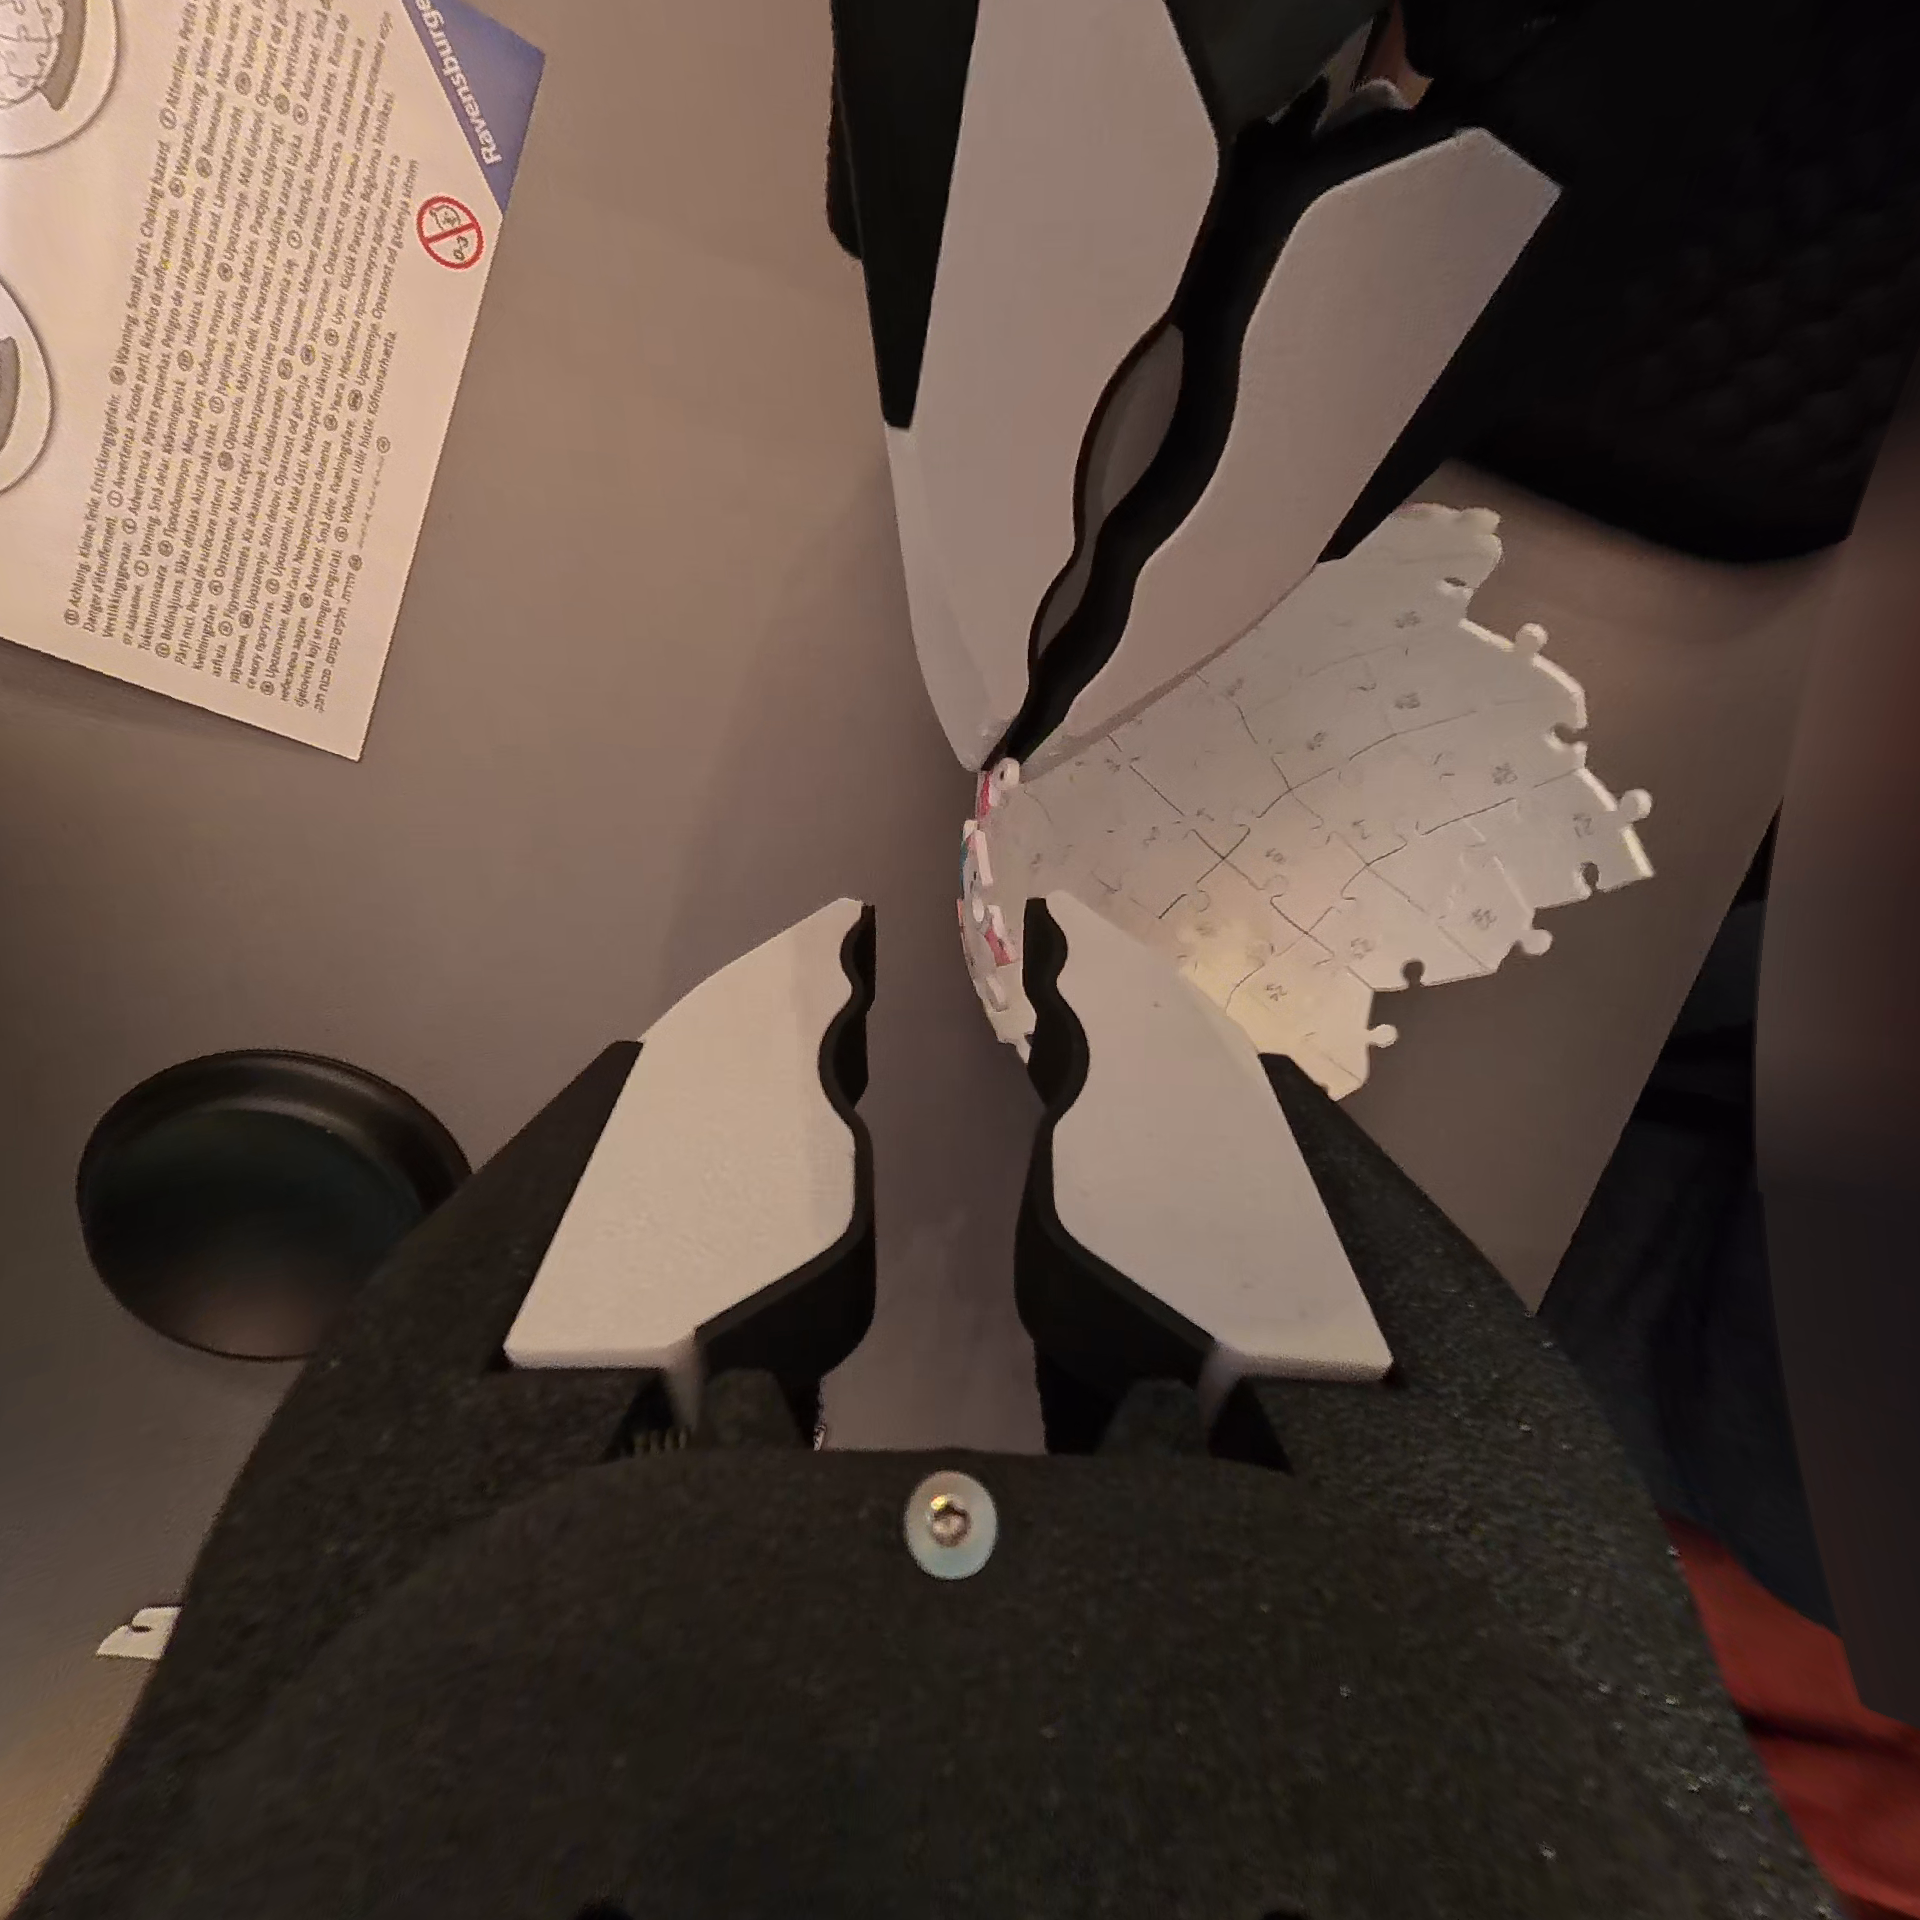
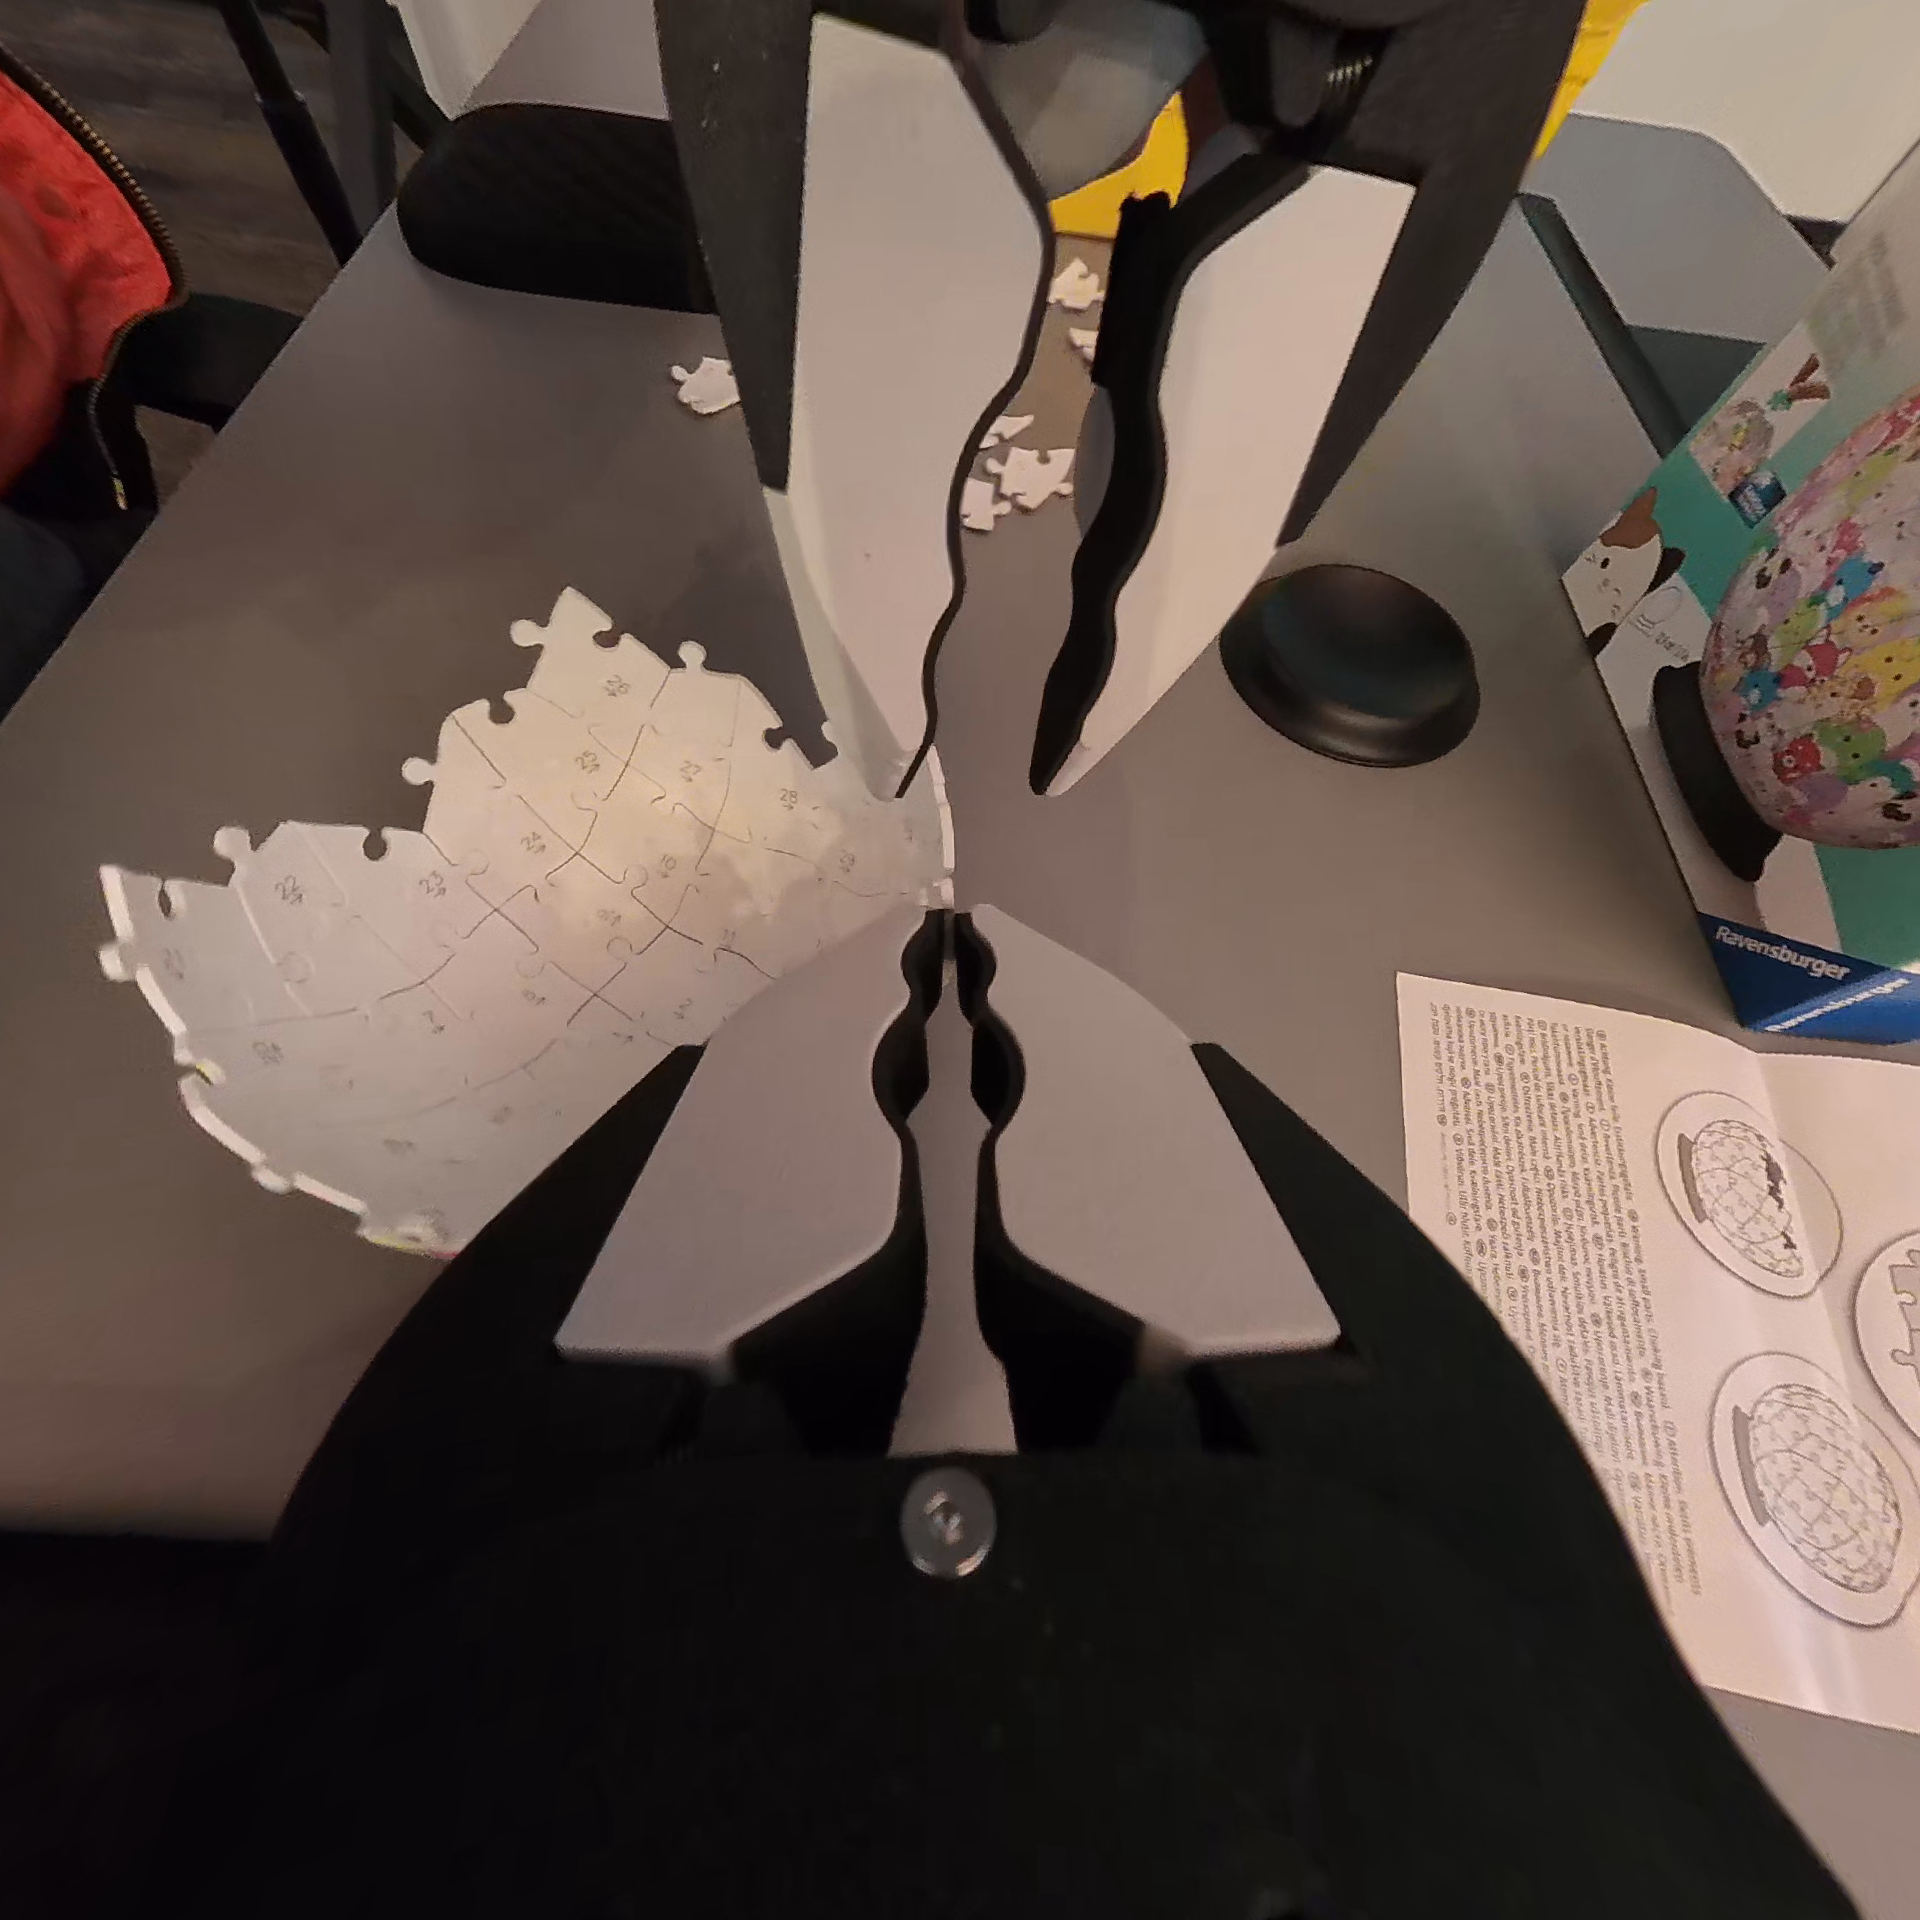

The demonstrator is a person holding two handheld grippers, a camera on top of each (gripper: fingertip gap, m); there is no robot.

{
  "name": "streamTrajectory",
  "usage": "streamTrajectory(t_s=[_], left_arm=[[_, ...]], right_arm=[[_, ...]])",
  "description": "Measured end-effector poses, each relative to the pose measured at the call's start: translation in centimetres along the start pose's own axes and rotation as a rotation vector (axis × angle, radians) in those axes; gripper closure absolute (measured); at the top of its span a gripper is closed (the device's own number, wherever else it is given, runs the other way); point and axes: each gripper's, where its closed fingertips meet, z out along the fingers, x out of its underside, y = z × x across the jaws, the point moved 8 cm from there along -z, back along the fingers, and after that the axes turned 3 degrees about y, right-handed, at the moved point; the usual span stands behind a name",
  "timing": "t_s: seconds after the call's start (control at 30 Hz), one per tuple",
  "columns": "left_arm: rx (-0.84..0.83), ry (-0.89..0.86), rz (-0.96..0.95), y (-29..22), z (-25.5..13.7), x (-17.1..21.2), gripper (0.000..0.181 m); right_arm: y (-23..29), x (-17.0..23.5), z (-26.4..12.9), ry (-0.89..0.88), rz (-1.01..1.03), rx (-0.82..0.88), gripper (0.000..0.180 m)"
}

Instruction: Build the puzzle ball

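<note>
A partly built puzzle ball shell (image 1: 1351,810), a curved sheet of joined white pieces seen from its numbered inner side, is at the right in the left wrist view and at the left in the right wrist view (image 2: 499,935). My right gripper (image 2: 951,920) is shut on the shell's rim; it enters the left wrist view from the top (image 1: 1003,753). My left gripper (image 1: 951,914) is open, with the shell's coloured rim between its fingers, close to the right one. In the right wrist view it comes down from the top (image 2: 977,779).
A black round stand (image 1: 270,1205) (image 2: 1351,665) sits on the grey table (image 1: 623,831). A printed leaflet (image 1: 239,364) (image 2: 1662,1299) and the puzzle box (image 2: 1787,623) lie to the side. Several loose white pieces (image 2: 1018,478) lie farther back. A black chair (image 2: 540,218) stands behind the table. Only a small space, under 4 cm, lies between the two pairs of fingers.
</note>
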Motion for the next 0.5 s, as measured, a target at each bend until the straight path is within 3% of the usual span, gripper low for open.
streamTrajectory(t_s=[0.5], left_arm=[[-0.022,0.005,-0.003,0.39,-0.16,-0.32,0.149]], right_arm=[[0.10,0.28,0.60,0.012,0.015,-0.005,0.177]])
